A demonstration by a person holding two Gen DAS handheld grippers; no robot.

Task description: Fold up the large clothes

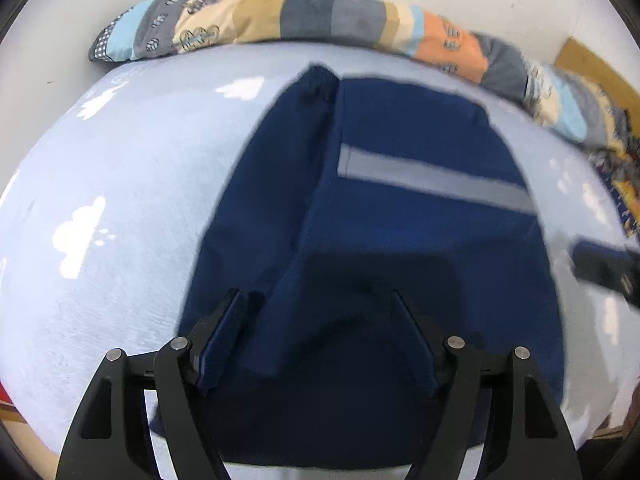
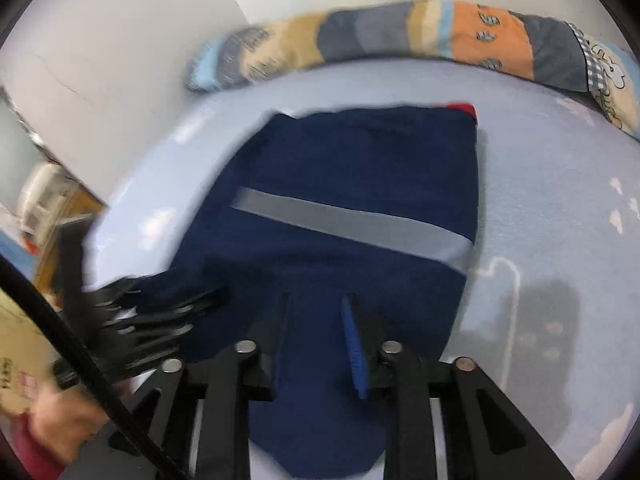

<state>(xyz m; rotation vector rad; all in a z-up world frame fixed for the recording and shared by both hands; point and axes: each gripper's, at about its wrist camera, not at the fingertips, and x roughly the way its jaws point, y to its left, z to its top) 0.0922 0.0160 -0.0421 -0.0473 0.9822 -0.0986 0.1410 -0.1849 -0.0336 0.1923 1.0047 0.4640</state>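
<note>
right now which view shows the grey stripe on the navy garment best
The right wrist view: the grey stripe runs unbroken across the navy garment, end to end. The left wrist view shows the stripe too, but more blurred and foreshortened toward its right end.

A navy blue garment [image 1: 400, 220] lies on the bed, partly folded into a long, roughly rectangular shape running from the near edge toward the far edge. A grey reflective stripe [image 2: 352, 232] crosses its upper layer at a slant. One narrower folded panel, probably a sleeve, lies lengthwise along one side, ending in a gathered cuff [image 1: 320, 76]. A small patch of red [image 2: 464, 109] shows at a far corner.
</note>
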